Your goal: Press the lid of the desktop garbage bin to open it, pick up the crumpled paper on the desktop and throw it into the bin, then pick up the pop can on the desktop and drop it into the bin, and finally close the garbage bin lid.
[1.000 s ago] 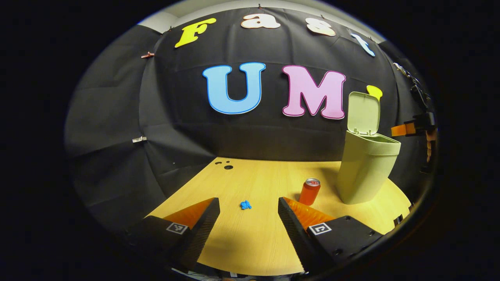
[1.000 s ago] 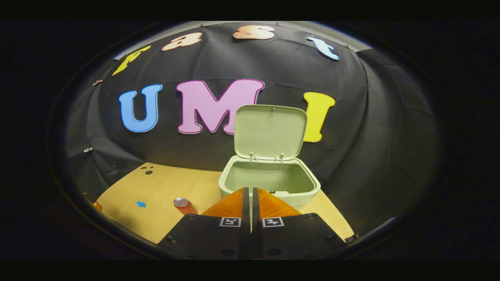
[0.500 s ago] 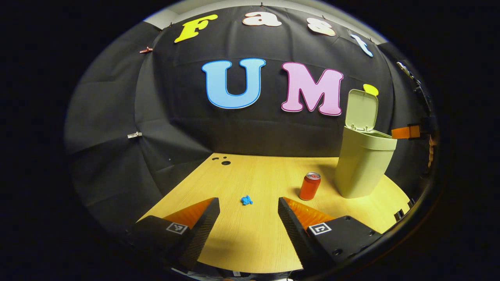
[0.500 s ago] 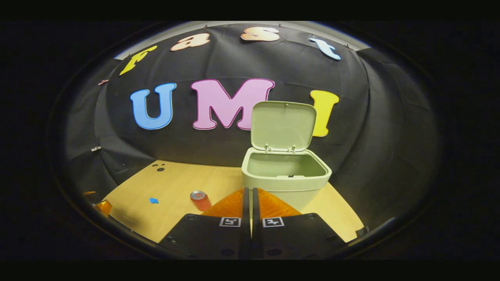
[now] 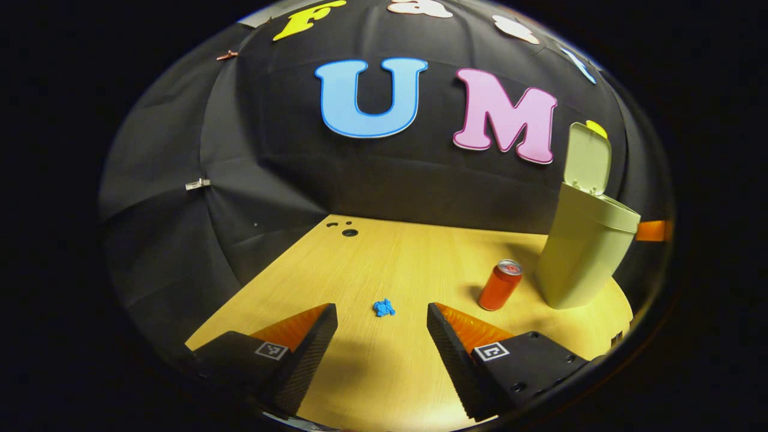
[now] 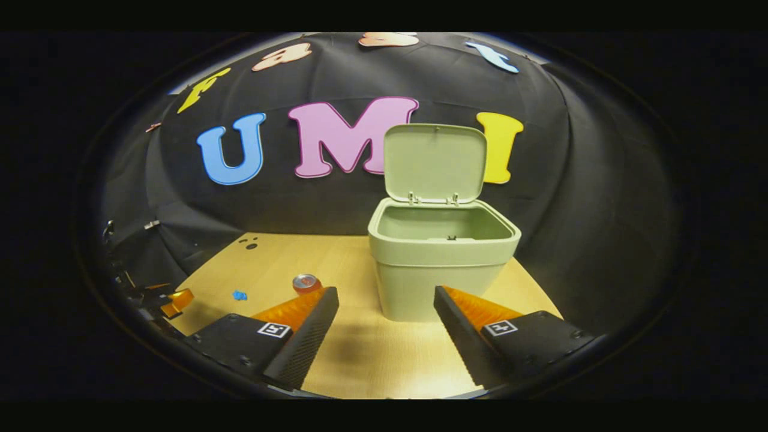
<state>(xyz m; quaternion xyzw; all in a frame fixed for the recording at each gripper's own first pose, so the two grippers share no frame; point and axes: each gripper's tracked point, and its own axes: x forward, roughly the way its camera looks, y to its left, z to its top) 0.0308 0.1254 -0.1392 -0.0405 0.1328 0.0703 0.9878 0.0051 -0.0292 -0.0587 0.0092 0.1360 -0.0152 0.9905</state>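
I see the garbage bin (image 6: 443, 264) standing upright on the bench (image 6: 360, 360), lid (image 6: 434, 162) swung up and back on its hinge, inside visible and looks bare from the right gripper view; using the bin as reference for everything else.

Right gripper (image 6: 386, 312): jaws spread wide, holding nothing, fingers framing the bin's front wall but apart from it; bin sits dead ahead, between the two fingers.

Left gripper (image 5: 382, 327): jaws spread wide too, nothing pinched; bin (image 5: 585, 252) is off to its far right with the lid (image 5: 588, 159) up.

Pop can (image 5: 500, 285): upright on the bench (image 5: 390, 264), just beside the bin on the bin's left side, not touching it; in the right gripper view the can (image 6: 306, 282) shows left of the bin, partly behind the gripper's left finger.

Crumpled paper (image 5: 384, 308): small blue wad lying on the bench, farther left of the bin than the can, well apart from the bin; it sits ahead of the left gripper, between its fingers' lines, untouched; same wad (image 6: 239, 295) visible left of the can in the right gripper view.
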